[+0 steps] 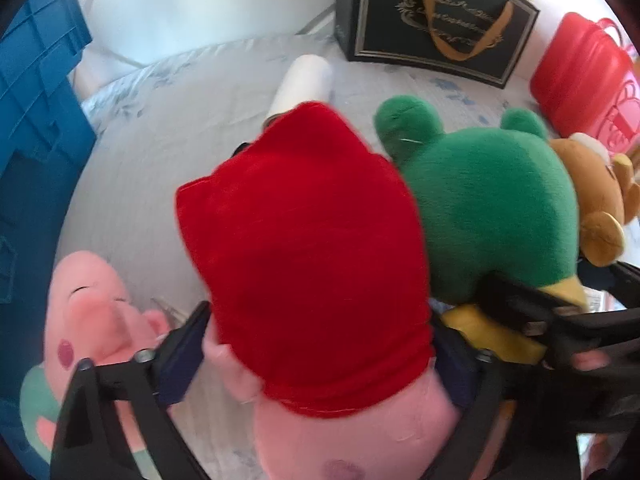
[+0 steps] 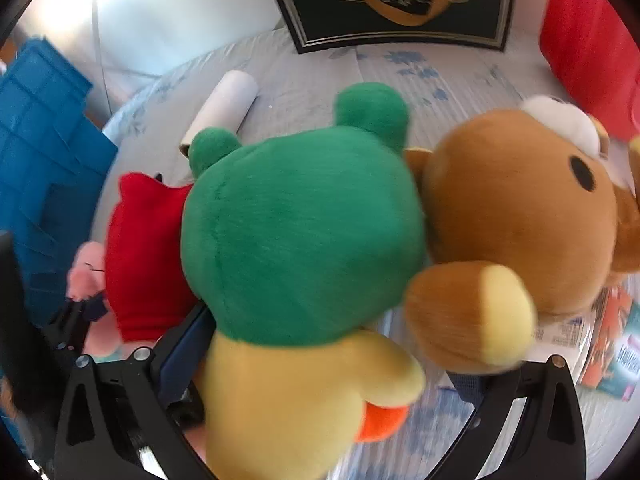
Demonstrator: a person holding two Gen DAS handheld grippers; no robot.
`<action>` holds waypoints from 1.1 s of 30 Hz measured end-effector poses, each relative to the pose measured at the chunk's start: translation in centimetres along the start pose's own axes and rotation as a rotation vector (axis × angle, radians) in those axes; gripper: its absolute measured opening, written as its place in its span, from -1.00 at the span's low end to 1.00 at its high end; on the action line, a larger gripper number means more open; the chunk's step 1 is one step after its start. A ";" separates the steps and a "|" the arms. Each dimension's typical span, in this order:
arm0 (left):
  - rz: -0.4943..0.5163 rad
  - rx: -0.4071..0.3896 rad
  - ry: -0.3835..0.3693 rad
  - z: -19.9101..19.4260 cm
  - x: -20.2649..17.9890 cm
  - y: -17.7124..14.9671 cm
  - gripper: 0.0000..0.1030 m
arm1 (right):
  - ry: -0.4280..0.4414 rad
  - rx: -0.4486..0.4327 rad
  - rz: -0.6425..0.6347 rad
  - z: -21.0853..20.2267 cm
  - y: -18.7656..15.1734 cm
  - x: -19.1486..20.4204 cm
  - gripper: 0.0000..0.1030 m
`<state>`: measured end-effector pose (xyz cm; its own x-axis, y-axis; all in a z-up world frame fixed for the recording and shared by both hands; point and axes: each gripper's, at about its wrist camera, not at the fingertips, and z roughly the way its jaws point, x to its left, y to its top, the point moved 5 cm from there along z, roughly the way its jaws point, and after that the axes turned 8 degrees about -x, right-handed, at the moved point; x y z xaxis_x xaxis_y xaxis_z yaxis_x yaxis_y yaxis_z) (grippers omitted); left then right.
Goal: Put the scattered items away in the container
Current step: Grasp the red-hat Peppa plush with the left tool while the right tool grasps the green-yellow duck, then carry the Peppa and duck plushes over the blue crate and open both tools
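Nothing looks binned yet: left gripper [image 1: 320,352] straddles the red-hooded plush [image 1: 304,264], jaws apart and not visibly pinching it, right gripper [image 2: 340,368] straddles the green-hooded plush [image 2: 300,236] with its 2 jaws also apart, blue crate [image 1: 36,120] at 9 o'clock (interior unseen).

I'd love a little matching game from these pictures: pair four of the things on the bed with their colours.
Things:
1. crate
2. gift bag
3. roll
4. bear plush

Colours:
A. white
B. brown
C. blue
D. black with gold trim

Pairs: 1-C, 2-D, 3-A, 4-B
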<state>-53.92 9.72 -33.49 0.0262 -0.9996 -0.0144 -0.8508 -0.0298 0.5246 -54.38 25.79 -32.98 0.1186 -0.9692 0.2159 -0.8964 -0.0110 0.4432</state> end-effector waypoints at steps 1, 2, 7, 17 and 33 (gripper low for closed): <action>0.000 -0.008 -0.004 -0.2 0.1 0.0 0.61 | -0.001 -0.002 -0.006 0.3 -0.1 0.1 0.99; 0.004 -0.015 -0.008 -0.3 0.2 0.0 0.56 | 0.007 -0.001 -0.001 0.6 -0.2 0.2 0.95; 0.033 -0.058 0.009 -1.5 0.6 -0.2 0.43 | 0.038 -0.037 -0.015 -0.3 -0.2 1.0 0.58; 0.082 -0.207 0.060 -7.6 1.1 1.0 0.40 | 0.061 -0.140 -0.020 -4.5 0.2 1.5 0.50; 0.055 -0.446 0.117 -22.3 2.7 2.8 0.41 | 0.025 -0.408 -0.137 -19.4 1.4 6.0 0.50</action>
<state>-44.50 6.96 -13.10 0.0683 -0.9919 0.1067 -0.5447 0.0525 0.8370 -46.62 24.77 -14.15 0.2391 -0.9593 0.1499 -0.6301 -0.0358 0.7757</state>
